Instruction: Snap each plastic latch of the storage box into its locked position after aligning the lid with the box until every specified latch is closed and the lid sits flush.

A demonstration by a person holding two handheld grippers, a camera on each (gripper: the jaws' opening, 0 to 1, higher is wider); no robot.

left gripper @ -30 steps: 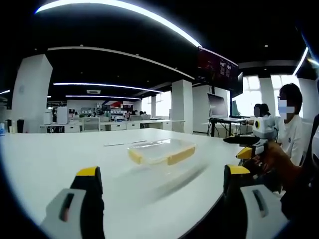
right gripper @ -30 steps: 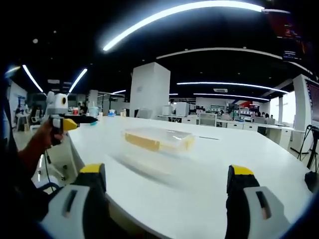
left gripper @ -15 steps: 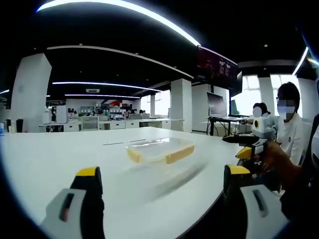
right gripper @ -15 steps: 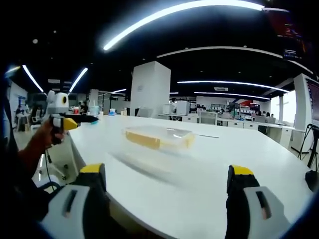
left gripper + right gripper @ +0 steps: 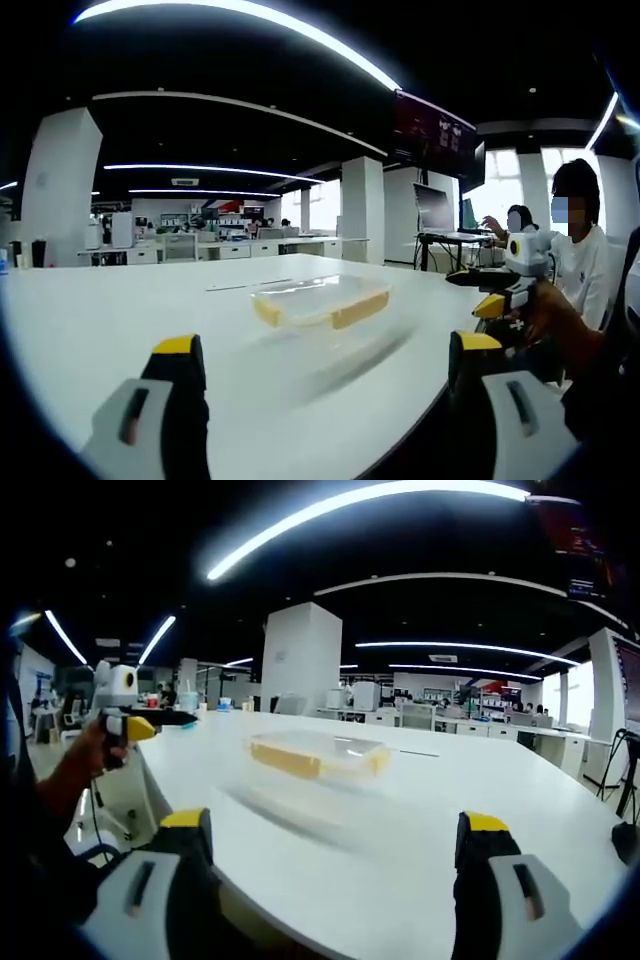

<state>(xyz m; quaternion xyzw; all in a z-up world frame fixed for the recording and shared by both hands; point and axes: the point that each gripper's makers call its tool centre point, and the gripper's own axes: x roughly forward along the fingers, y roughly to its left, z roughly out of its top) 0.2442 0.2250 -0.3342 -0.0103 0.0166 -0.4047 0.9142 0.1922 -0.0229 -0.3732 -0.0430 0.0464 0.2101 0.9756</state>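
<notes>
Left gripper view: my left gripper (image 5: 325,365), jaws spread, frames the storage box (image 5: 322,303) at frame centre on the white counter (image 5: 100,310). Right gripper view: my right gripper (image 5: 335,840), likewise spread; the box sits centre, well apart, yellow latches (image 5: 285,761) visible.

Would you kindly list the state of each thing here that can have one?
storage box: resting on the white table, untouched
lid: lying on top of the box; whether flush, cannot tell
yellow latches: too small to tell if snapped shut
left gripper: open, holding nothing, short of the box
right gripper: open, holding nothing, short of the box
</notes>
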